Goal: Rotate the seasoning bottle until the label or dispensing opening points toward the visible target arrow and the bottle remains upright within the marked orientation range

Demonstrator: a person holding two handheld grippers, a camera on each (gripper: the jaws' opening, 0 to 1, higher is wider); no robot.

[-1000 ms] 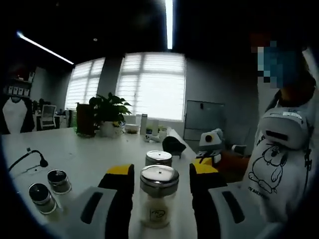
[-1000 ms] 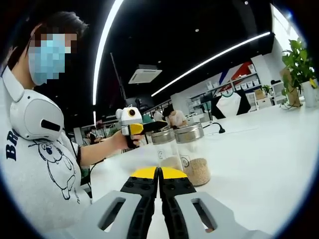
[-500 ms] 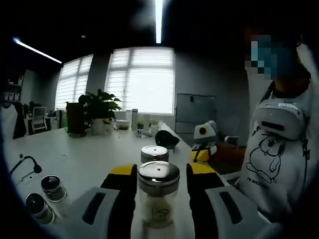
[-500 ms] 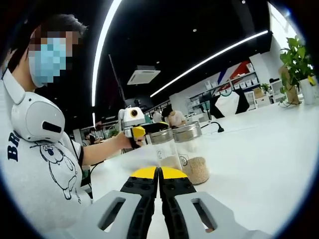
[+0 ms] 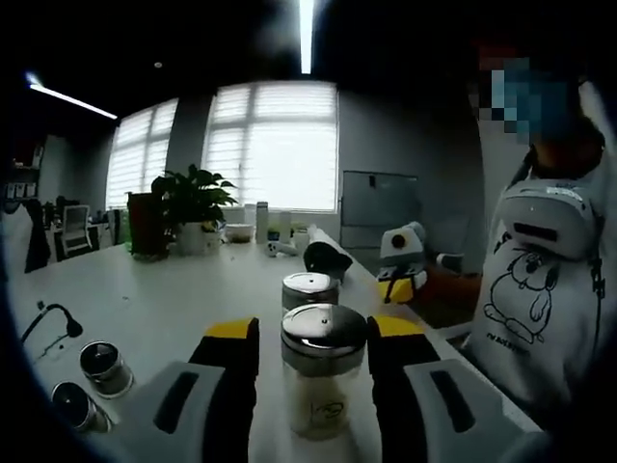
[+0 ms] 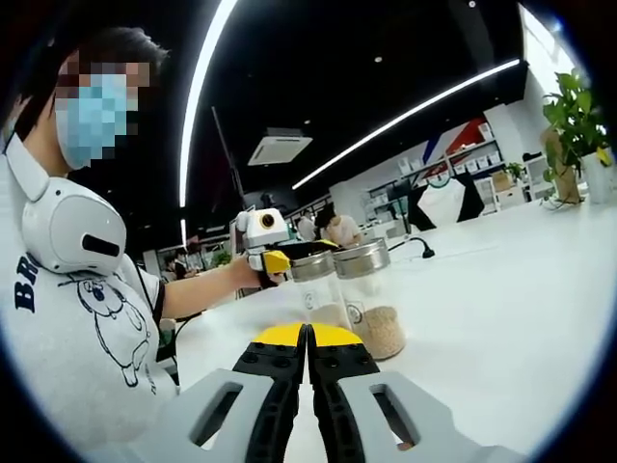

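seasoning bottle (image 5: 323,381), a clear glass jar with a shiny metal lid and a small round mark on its front, stands upright on the white table (image 5: 145,309) near the edge closest to the person (image 5: 540,289). in the left gripper view it sits right between the yellow-tipped jaws of the left gripper (image 5: 313,352); the jaws are spread about a bottle's width, one close on each side, but i cannot tell whether they press on the glass. a second jar (image 5: 309,290) of the same kind stands just behind it, further in from that edge. in the right gripper view the two jars (image 6: 371,299) stand side by side, one with pale grains in its bottom, and the left gripper (image 6: 275,258) reaches in beside them in the person's hand. the right gripper (image 6: 307,340) hangs well short of the jars, its jaws pressed together with nothing between them. two small dark-lidded pots (image 5: 94,381) sit toward the table's left side, beside a black cable (image 5: 48,323). a potted plant (image 5: 191,207) stands at the far end by the windows.
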